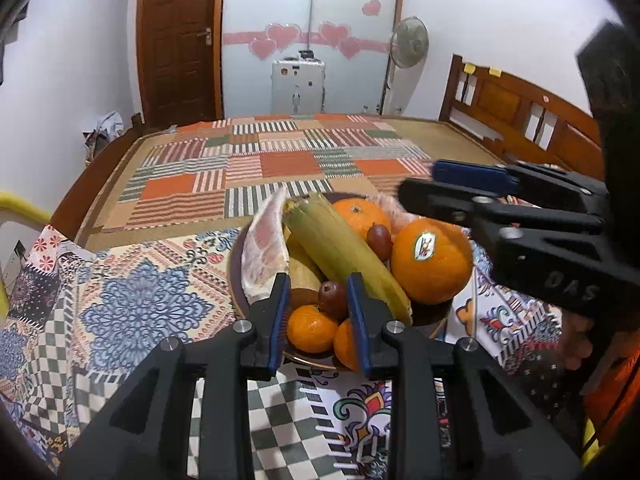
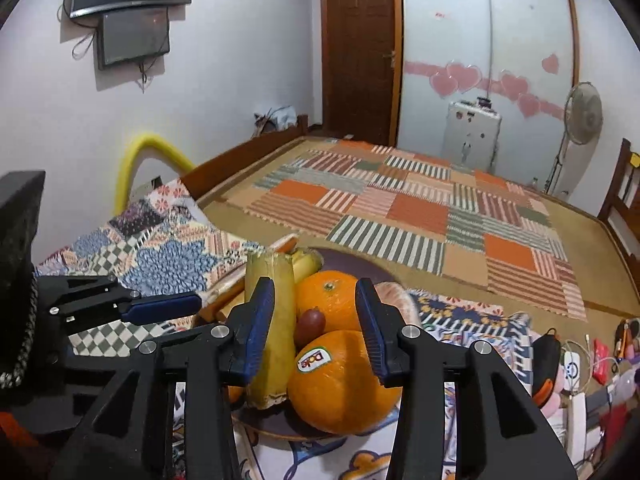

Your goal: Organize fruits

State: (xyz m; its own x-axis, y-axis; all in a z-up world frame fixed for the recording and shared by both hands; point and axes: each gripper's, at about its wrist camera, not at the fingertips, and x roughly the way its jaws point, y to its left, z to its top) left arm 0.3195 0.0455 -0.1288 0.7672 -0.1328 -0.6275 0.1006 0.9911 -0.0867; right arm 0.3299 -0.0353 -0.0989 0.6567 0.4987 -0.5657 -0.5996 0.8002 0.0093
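Patterned cloth carried plate (image 1: 236, 276) of piled fruit | left gripper (image 1: 318, 312), right gripper (image 2: 316, 330): jaws spread, empty | risk: nudged orange (image 2: 340, 384) might roll off.

Patchwork mat (image 1: 280, 160), fan (image 1: 410, 42), perhaps a suitcase (image 1: 298, 86).

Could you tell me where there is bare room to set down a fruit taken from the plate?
The patterned cloth left of the plate lies bare up to the patchwork mat behind it. The plate itself is crowded with fruit. Its right side is taken by the right hand-held gripper.
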